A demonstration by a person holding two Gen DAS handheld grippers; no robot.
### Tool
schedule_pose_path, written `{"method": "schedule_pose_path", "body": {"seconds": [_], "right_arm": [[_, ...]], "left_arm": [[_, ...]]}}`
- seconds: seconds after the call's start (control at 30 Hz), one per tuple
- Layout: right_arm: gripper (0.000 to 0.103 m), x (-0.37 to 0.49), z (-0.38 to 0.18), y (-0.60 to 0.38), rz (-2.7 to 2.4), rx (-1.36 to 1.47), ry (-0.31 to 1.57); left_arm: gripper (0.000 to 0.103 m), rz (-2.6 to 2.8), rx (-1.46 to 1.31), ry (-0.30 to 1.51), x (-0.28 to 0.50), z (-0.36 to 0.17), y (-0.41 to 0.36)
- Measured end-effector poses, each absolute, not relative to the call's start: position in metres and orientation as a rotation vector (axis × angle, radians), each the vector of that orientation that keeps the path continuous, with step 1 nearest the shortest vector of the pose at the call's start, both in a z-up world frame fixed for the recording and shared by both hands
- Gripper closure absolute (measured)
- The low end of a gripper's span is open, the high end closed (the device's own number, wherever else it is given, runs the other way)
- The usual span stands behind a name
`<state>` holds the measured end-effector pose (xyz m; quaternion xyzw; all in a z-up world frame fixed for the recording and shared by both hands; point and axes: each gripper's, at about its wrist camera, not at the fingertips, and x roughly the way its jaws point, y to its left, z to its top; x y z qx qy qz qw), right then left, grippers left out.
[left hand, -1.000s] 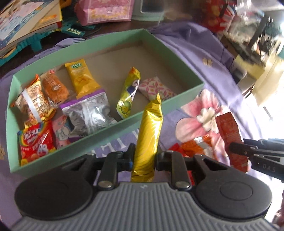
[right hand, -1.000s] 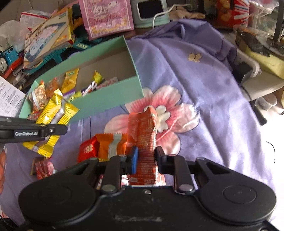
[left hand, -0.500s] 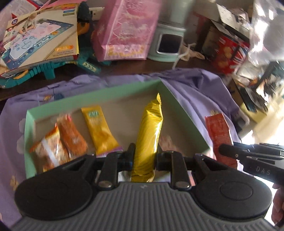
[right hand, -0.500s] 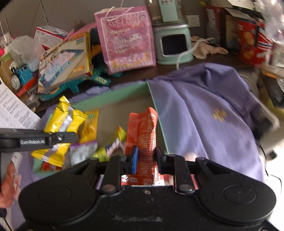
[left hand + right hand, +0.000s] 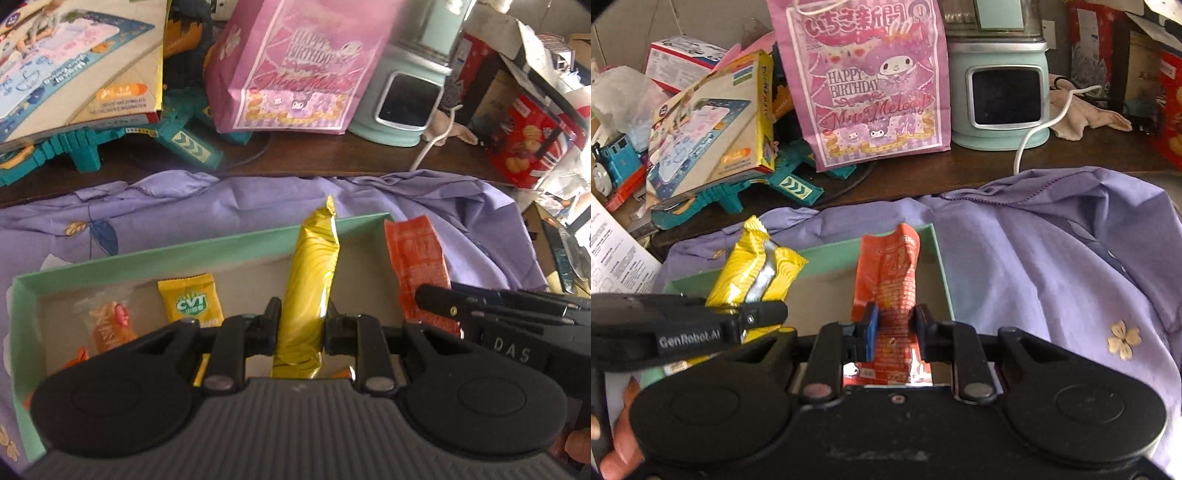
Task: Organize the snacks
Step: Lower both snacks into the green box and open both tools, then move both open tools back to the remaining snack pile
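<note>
Over the green box (image 5: 192,254), both packets have been carried from the cloth: left gripper (image 5: 301,328) jaws clamped on the gold packet (image 5: 312,273), right gripper (image 5: 894,328) jaws on the orange packet (image 5: 888,280); release seems next.

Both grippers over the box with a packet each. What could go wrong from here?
1. The left gripper and right gripper sit close side by side over the green box; opening or lowering together might make them bump.
2. The orange packet hangs near the box's right wall, so it could land on the purple cloth.
3. The gold packet may drop onto the yellow packet.
</note>
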<state>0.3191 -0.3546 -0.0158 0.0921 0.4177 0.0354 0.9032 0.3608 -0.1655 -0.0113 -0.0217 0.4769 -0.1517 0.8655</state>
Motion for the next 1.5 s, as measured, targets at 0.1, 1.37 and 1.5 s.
{"method": "schedule_pose_path", "body": {"seconds": [0.1,1.37,1.5], "right_arm": [[0.067,0.324,-0.017,-0.356,0.055,0.181,0.831],[0.0,0.118,0.006,-0.361,0.009,0.211,0.877],[0.0,0.096,-0.01,-0.361,0.003,0.234,0.919]], "left_arm": [[0.041,-0.274,-0.026,0.997,0.367,-0.019,-0.168],[0.0,-0.318,0.176,0.983,0.171,-0.002,-0.159],[0.0,-0.33,0.184,1.026,0.152,-0.019,-0.161]]}}
